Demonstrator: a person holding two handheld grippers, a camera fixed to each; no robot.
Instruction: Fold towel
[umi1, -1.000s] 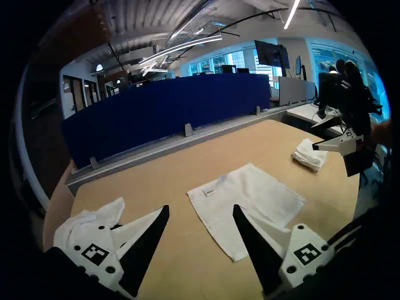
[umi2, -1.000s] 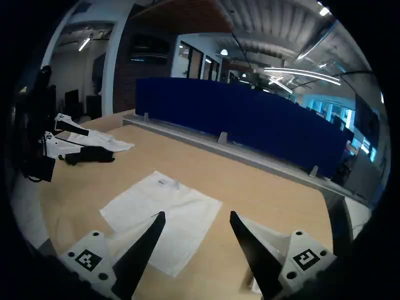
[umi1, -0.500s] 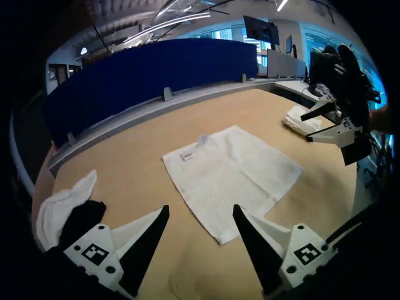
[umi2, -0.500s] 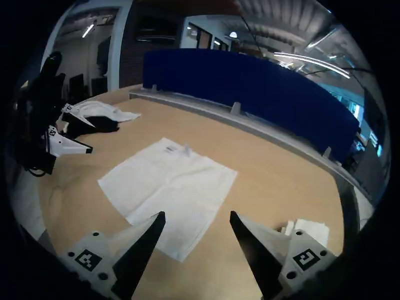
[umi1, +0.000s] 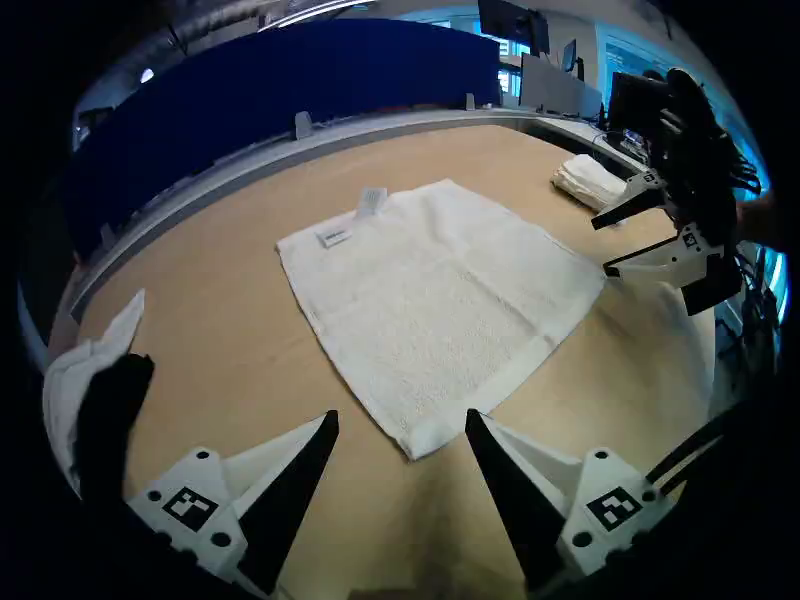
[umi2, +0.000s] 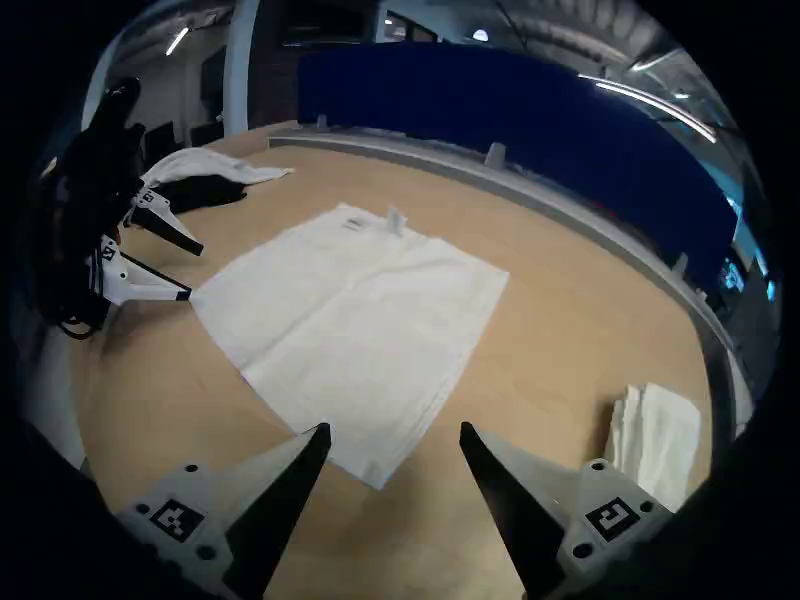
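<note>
**A:** Left gripper view first. State of the left gripper (umi1: 400, 415)?

**B:** Spread wide open, gripping nothing. Tips either side of the near corner of the towel (umi1: 440, 290); cannot tell whether touching the cloth.

**A:** And the towel?

**B:** White, lying flat and spread out on the wooden counter (umi1: 230, 270), small tag (umi1: 335, 237) at the far edge. To the right, the right gripper (umi1: 601, 248), likewise open and empty, tips just beside the towel's right corner. Beyond it, a folded towel stack (umi1: 590, 180). At the left edge, a white cloth (umi1: 75, 375) beside a black cloth (umi1: 105, 430).

**A:** Now the right gripper view?

**B:** Towel flat in mid-counter, near corner between the right gripper's parted fingers, nothing clamped. Left gripper off to the left, fingers apart, tips by the towel's left corner. Folded towel stack at right, well apart from the towel. Blue divider (umi2: 520, 100) along the counter's far side.
</note>
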